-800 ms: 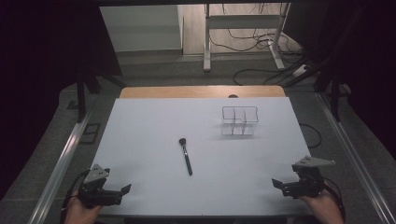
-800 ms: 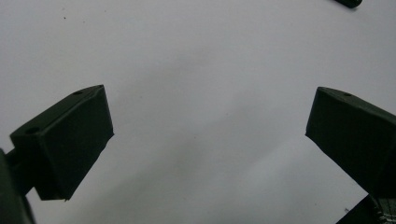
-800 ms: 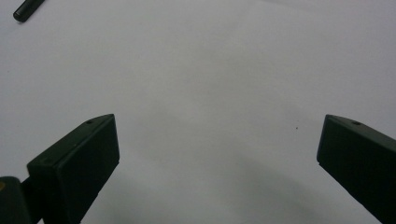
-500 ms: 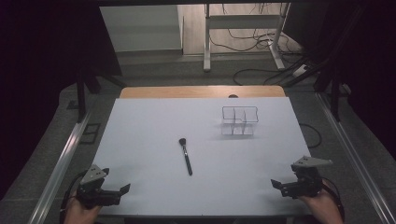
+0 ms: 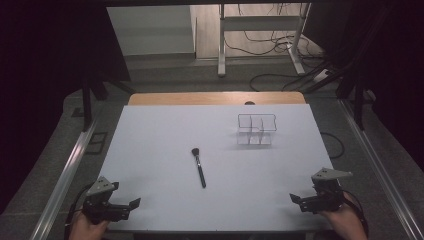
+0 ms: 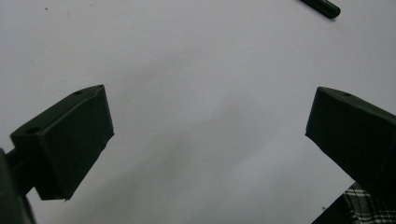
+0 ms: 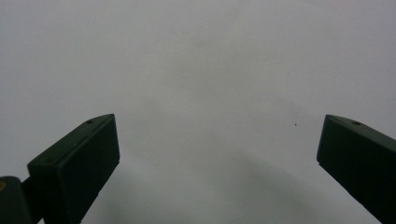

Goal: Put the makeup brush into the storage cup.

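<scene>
Both tongs gape empty at the bench's [image 5: 165,130] near corners, left gripper [image 5: 131,204] and right gripper [image 5: 296,199], brush [image 5: 198,166] mid-bench between them.

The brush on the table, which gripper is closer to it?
Left. The left gripper sits at the table's near left corner, closer to the brush. The right gripper waits at the near right corner, farther away.

A lab-style recording room is seen here: a white-covered table [image 5: 165,150] is framed by metal rails [image 5: 67,170]. Cables [image 5: 272,42] are strewn over the grey floor [image 5: 190,75] behind.
</scene>
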The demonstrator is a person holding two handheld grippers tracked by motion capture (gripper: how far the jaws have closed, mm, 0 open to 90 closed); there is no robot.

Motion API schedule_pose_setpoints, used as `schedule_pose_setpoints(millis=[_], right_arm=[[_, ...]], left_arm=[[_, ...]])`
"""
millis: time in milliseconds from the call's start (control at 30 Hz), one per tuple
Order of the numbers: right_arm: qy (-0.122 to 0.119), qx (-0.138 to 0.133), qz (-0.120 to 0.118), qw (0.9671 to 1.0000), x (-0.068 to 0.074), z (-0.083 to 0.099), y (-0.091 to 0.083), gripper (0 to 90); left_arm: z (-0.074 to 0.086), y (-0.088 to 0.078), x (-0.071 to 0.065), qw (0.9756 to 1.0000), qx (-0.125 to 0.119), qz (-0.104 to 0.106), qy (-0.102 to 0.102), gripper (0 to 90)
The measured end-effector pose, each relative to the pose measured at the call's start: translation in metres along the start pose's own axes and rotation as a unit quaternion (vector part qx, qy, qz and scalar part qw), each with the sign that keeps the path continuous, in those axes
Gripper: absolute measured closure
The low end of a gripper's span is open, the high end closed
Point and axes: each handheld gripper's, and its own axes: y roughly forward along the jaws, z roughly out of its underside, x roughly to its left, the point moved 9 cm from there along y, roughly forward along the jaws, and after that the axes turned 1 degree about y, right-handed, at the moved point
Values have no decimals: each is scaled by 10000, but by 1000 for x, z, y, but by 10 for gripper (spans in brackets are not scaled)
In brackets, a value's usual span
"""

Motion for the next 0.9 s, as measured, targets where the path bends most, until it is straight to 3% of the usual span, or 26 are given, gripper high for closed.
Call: schedule_pose_setpoints(millis=[200, 900], right_arm=[[21, -18, -35, 10000, 2, -1, 0, 0], [76, -72, -103, 9999, 0, -2, 0, 0]], left_arm=[[0, 0, 3, 9999, 42, -119, 0, 13], [-15, 11, 2, 9999, 143, -54, -58, 16]])
